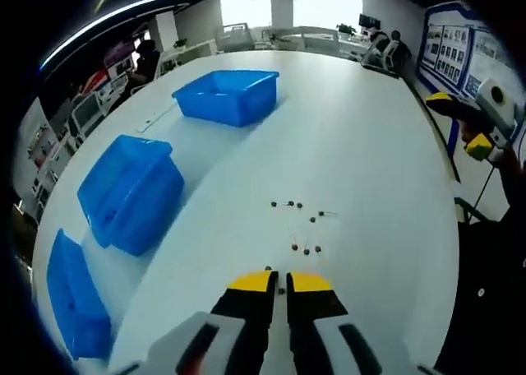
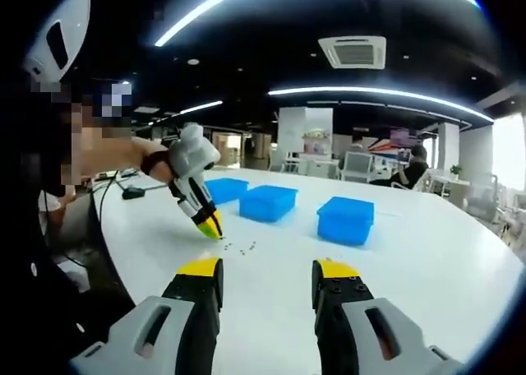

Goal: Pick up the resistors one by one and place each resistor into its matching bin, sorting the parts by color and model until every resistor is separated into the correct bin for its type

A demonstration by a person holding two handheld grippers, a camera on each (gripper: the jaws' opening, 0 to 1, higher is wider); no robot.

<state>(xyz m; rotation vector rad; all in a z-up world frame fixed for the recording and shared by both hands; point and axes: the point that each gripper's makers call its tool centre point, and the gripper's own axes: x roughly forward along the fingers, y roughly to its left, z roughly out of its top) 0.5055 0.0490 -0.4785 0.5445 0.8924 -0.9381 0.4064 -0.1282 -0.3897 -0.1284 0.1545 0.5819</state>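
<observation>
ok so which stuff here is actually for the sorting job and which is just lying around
For the job:
- resistors scattered loose on the white table
- three blue bins along the table's far side
- left gripper, jaws nearly together at a resistor
- right gripper, jaws apart, held off the table

Just around:
- black cable on the table
- chairs behind

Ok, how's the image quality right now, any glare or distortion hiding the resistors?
Left gripper view: bright windows wash out the far end, fisheye bends the table edge, yet the resistors read as small dark specks. Right gripper view: dim ceiling with bright light strips, resistors tiny near the left gripper, colours unreadable.
</observation>
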